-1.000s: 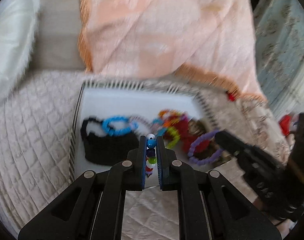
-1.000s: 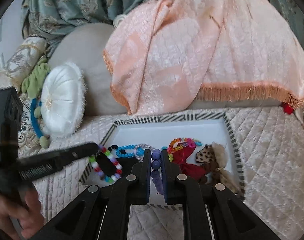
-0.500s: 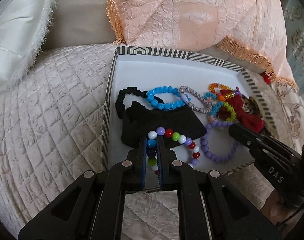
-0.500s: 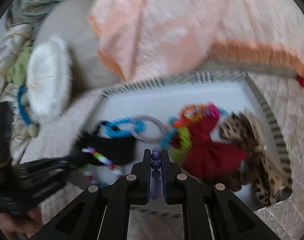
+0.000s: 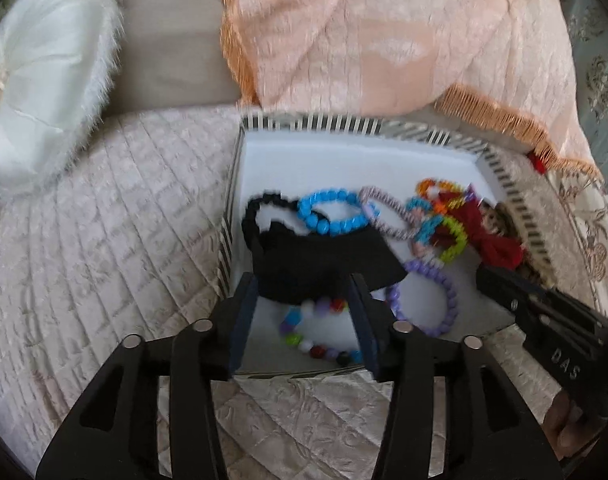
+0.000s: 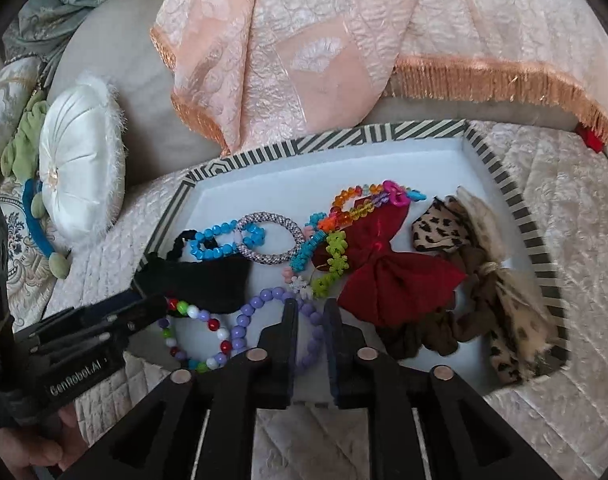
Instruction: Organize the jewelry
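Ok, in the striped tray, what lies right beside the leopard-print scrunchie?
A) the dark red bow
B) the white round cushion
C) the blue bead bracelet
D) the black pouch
A: in the right wrist view the dark red bow lies against the leopard-print scrunchie at the right end of the striped tray, apart from the black pouch and the blue bead bracelet.

Bracelets (image 6: 244, 326) lie in tray (image 6: 535, 256) on bedspread (image 5: 104, 216).
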Demonstrator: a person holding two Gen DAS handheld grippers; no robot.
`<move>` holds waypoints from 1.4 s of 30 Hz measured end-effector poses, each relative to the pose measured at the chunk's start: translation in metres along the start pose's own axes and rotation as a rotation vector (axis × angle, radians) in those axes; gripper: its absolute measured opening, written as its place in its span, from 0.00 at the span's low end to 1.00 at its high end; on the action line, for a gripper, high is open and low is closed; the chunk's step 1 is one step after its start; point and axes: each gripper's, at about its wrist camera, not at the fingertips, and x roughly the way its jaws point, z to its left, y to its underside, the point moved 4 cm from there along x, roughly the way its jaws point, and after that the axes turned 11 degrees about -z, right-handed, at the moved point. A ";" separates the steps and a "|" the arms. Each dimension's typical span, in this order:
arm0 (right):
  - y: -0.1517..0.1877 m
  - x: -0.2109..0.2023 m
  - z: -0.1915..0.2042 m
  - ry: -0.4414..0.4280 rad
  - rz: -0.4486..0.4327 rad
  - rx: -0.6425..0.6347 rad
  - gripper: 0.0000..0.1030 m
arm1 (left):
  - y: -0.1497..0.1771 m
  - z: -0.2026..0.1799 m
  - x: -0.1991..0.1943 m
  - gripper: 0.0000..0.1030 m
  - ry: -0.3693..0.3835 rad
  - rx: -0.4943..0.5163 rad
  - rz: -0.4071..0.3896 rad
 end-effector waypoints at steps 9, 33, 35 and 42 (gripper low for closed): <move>0.021 -0.073 -0.031 0.172 0.035 -0.029 0.72 | 0.009 -0.034 -0.080 0.86 -0.011 0.135 -0.145; 0.044 -0.107 -0.015 0.218 -0.017 -0.195 0.72 | 0.036 -0.051 -0.082 1.00 -0.066 0.093 -0.111; 0.045 -0.107 -0.015 0.220 -0.015 -0.197 0.72 | 0.036 -0.049 -0.081 1.00 -0.060 0.081 -0.102; 0.045 -0.106 -0.013 0.226 -0.023 -0.204 0.72 | 0.040 -0.045 -0.077 1.00 -0.038 0.072 -0.078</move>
